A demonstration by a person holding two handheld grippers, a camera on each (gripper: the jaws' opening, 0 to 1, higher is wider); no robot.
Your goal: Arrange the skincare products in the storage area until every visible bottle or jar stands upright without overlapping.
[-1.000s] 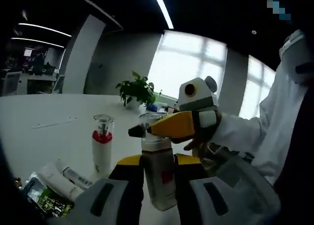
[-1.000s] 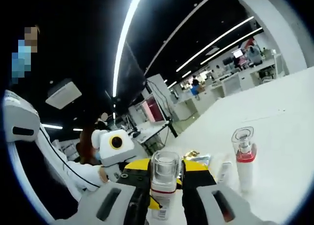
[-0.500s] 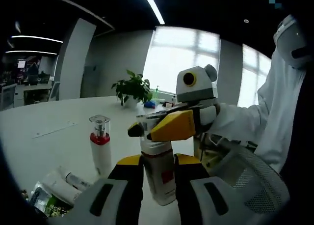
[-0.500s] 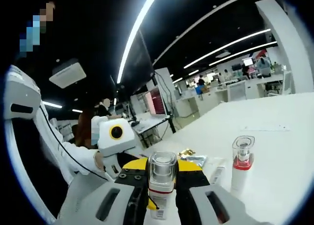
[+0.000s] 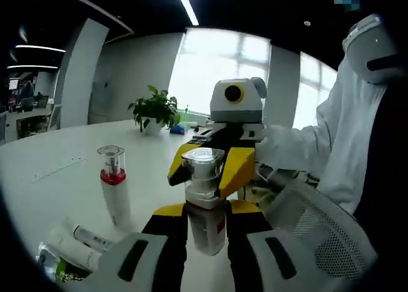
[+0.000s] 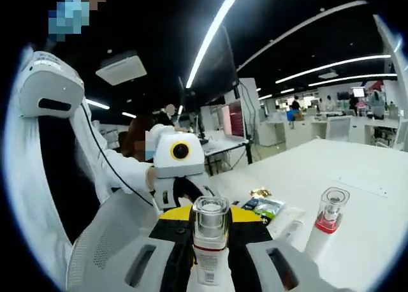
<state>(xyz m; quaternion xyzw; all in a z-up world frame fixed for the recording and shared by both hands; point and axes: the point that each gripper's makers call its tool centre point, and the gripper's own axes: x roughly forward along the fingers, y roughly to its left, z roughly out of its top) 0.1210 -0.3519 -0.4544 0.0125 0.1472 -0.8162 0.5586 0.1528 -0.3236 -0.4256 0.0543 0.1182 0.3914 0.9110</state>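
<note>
Your white worktop [image 5: 57, 171] carries a standing bottle with a red collar [image 5: 114, 187], with tubes [image 5: 89, 238] lying flat near it. Your left claw [image 5: 205, 225] and right claw [image 6: 210, 257] both clamp the clear-capped bottle [image 5: 204, 203], held upright above the worktop between you and the standing one.

Upright pump bottle [image 5: 113, 183] left, tubes [image 5: 76, 241] lying below, bare table [image 5: 57, 171] beyond
</note>
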